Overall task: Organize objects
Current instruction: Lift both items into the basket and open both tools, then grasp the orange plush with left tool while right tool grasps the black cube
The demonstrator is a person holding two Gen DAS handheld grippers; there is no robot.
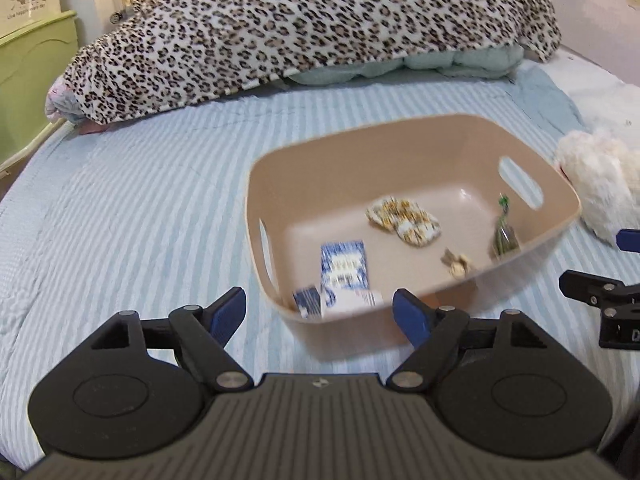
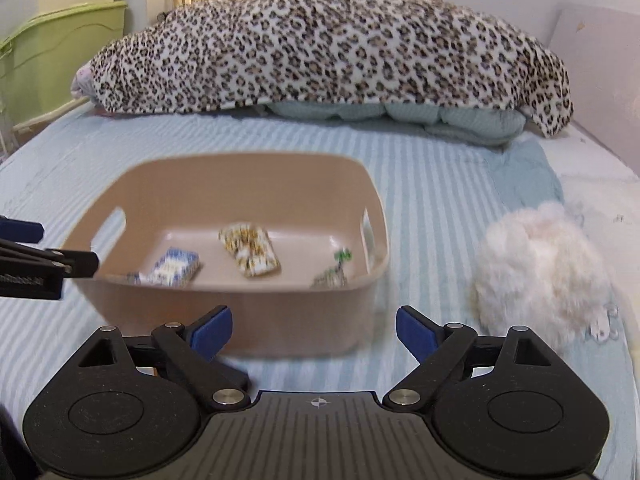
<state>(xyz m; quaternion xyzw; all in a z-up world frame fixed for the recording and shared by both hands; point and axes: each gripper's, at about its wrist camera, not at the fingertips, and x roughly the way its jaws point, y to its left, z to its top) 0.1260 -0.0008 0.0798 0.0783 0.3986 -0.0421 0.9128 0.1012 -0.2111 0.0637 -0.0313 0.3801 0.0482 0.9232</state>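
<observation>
A tan plastic basket (image 1: 400, 140) with handle slots sits on the striped bed; it also shows in the right wrist view (image 2: 224, 320). Inside lie a blue-white packet (image 1: 344, 268), a yellow-white packet (image 1: 404, 220), a small green-topped bag (image 1: 505, 236) and a small beige piece (image 1: 458, 264). The blue-white packet (image 2: 176, 266), the yellow-white packet (image 2: 250, 254) and the green-topped bag (image 2: 336, 268) also show in the right wrist view. My left gripper (image 1: 320, 312) is open and empty at the basket's near rim. My right gripper (image 2: 314, 332) is open and empty before the basket's near wall.
A white fluffy toy (image 2: 544, 276) lies on the bed right of the basket, also in the left wrist view (image 1: 596, 176). A leopard-print blanket (image 2: 320, 48) covers pillows at the back. A green cabinet (image 2: 52, 52) stands at the left. The bed (image 1: 120, 220) has blue-white stripes.
</observation>
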